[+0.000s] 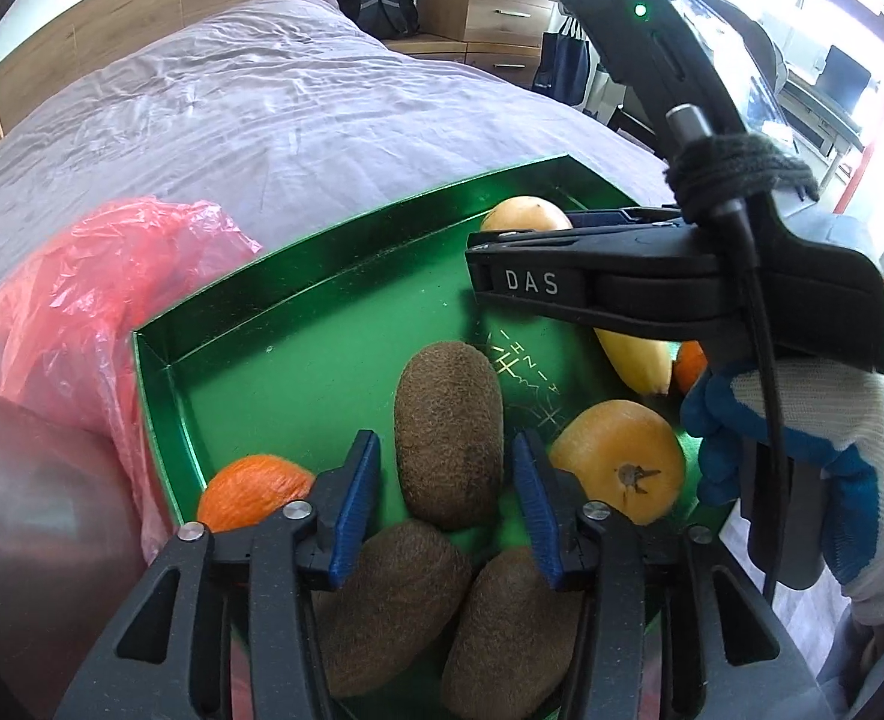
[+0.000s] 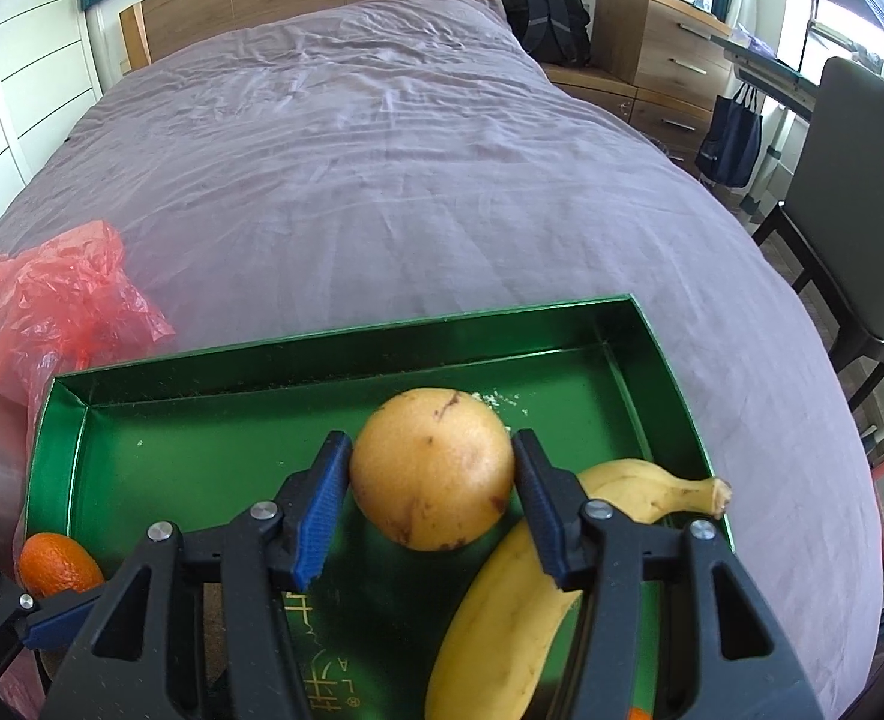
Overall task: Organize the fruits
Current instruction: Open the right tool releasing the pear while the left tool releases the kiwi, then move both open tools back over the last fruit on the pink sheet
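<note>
A green tray (image 1: 297,324) lies on the bed and holds fruit. My left gripper (image 1: 445,510) is open, its fingers either side of one brown kiwi (image 1: 449,432), not pressing it. Two more kiwis (image 1: 393,600) lie under it. An orange (image 1: 252,495) sits at the tray's left and a cut persimmon-like fruit (image 1: 619,459) at the right. My right gripper (image 2: 429,498) has its pads against a round yellow-orange fruit (image 2: 432,468) in the tray (image 2: 201,438). A banana (image 2: 514,612) lies under its right finger. The right gripper also shows in the left wrist view (image 1: 622,276).
A crumpled red plastic bag (image 1: 81,300) lies left of the tray, also in the right wrist view (image 2: 51,306). The purple bedsheet (image 2: 381,180) stretches beyond. A chair (image 2: 850,228), drawers (image 2: 664,54) and a black backpack (image 2: 547,18) stand at the bed's right.
</note>
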